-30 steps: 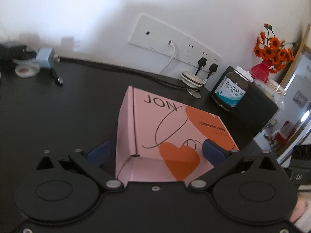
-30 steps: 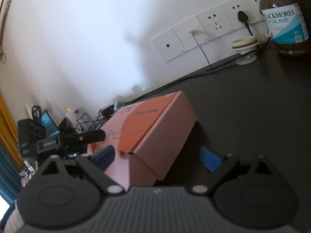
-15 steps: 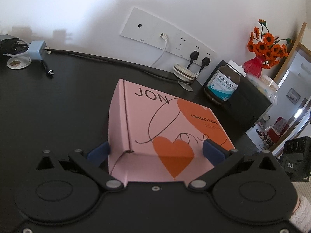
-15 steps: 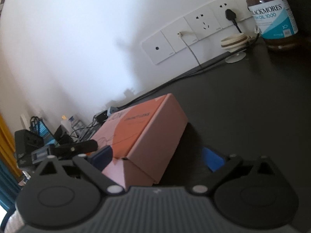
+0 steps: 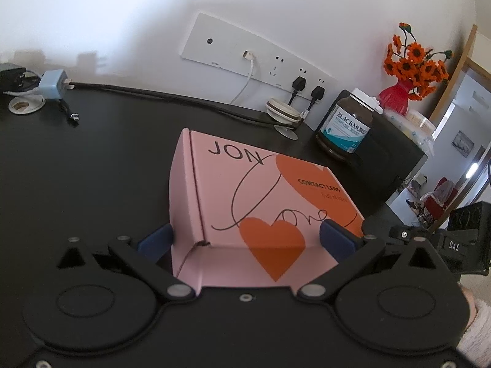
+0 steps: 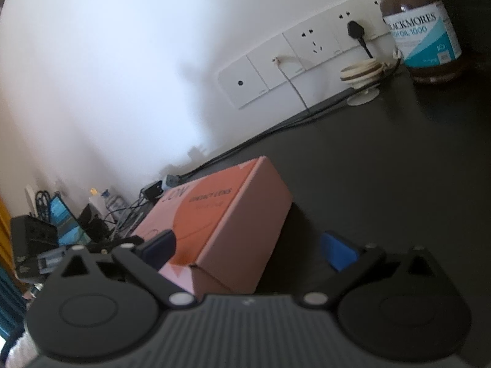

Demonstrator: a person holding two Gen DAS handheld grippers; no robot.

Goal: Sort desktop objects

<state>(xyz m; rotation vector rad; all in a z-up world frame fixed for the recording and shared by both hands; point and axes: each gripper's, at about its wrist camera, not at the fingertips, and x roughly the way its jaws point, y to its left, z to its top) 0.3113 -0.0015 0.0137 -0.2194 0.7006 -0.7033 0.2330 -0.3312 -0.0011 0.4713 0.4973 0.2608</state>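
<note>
Pink box [image 5: 260, 202]: lies flat on the black desk [image 5: 86, 165], printed lid up, near the desk's right edge; the supplement bottle [image 5: 345, 128] stands apart behind it.
Left gripper [image 5: 247, 239]: jaws spread wide, one blue pad at each side of the box's near end. Whether the pads touch the cardboard cannot be told; nothing is visibly clamped.
Right gripper [image 6: 250, 250]: jaws spread wide, empty. The box's near corner sits between the pads, the right pad well clear of it.
Weight: probably light; thin folded cardboard.
Stiffness: side walls likely flex under a hard squeeze; corners and folded edges are stiffer.
Surface: matte card, probably moderate friction against the pads.
Hold point: opposite long side walls, low and close to the near end.
Risk: tuck-in lid may lift open if gripped by its top edge.
</note>
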